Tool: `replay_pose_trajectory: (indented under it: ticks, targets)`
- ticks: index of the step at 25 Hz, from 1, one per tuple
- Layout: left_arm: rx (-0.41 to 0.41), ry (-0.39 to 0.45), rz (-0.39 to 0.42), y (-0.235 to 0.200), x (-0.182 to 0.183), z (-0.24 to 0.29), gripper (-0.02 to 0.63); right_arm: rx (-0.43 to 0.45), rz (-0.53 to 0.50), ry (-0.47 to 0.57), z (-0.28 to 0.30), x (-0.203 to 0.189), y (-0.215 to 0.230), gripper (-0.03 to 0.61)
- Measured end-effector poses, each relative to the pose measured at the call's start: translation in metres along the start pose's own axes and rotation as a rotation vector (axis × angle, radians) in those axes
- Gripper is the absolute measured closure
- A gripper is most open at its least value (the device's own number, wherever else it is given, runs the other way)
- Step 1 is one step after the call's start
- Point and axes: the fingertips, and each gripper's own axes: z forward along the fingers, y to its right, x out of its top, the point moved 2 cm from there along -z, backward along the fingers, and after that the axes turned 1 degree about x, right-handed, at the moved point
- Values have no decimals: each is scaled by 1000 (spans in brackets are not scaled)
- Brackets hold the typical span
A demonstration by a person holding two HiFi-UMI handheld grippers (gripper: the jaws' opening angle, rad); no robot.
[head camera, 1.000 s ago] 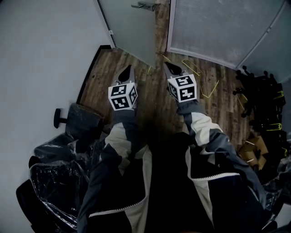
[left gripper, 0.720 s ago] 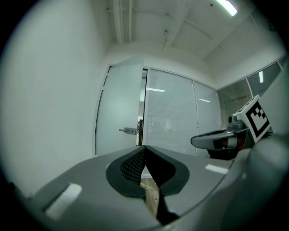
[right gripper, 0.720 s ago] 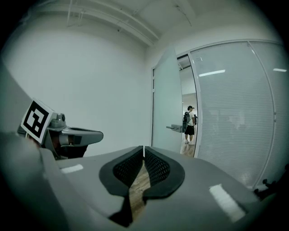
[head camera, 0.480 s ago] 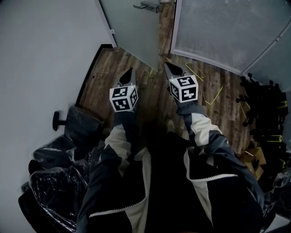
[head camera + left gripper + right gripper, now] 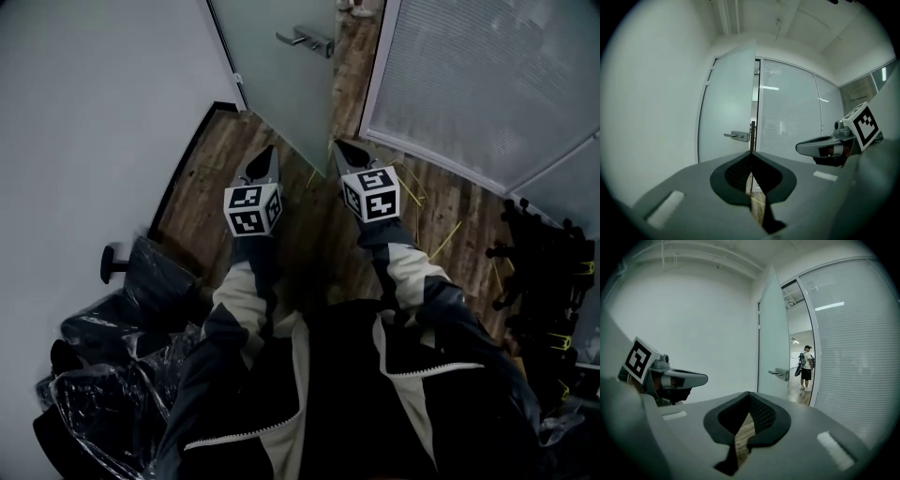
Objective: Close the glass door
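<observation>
The frosted glass door [image 5: 281, 66] stands open, swung inward, with its metal handle [image 5: 305, 39] facing me. In the head view my left gripper [image 5: 265, 159] and right gripper [image 5: 343, 150] point side by side at the door's lower edge, short of it. Both are shut with nothing in them. The left gripper view shows the door [image 5: 726, 108], its handle [image 5: 737, 136] and the door's edge straight ahead. The right gripper view shows the door [image 5: 773, 343], the handle [image 5: 780, 373] and the open gap to its right.
Plastic-wrapped chairs [image 5: 112, 337] crowd the lower left by the white wall [image 5: 94, 112]. A frosted glass wall [image 5: 478, 75] runs on the right, with black chair bases [image 5: 544, 272] and yellow strips [image 5: 441, 239] on the wooden floor. A person [image 5: 805, 366] stands in the corridor beyond the doorway.
Both grippers and the person holding them have moved forward towards the door. The door and its handle now sit nearer and lower in the head view.
</observation>
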Motion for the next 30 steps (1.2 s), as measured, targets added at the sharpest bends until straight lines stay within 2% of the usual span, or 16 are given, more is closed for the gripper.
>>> replay_pose_trajectory:
  ticks: [8, 18, 23, 30]
  targets:
    - [21, 33, 8, 2, 29, 76, 610, -3, -9, 8, 43, 22, 76, 574]
    - [-2, 33, 13, -36, 38, 150, 610, -23, -17, 9, 111, 34, 109, 574]
    - [-48, 48, 10, -75, 51, 199, 611, -80, -26, 15, 156, 49, 122, 574]
    - [-158, 39, 33, -128, 76, 277, 611, -209, 8, 19, 223, 77, 151, 574]
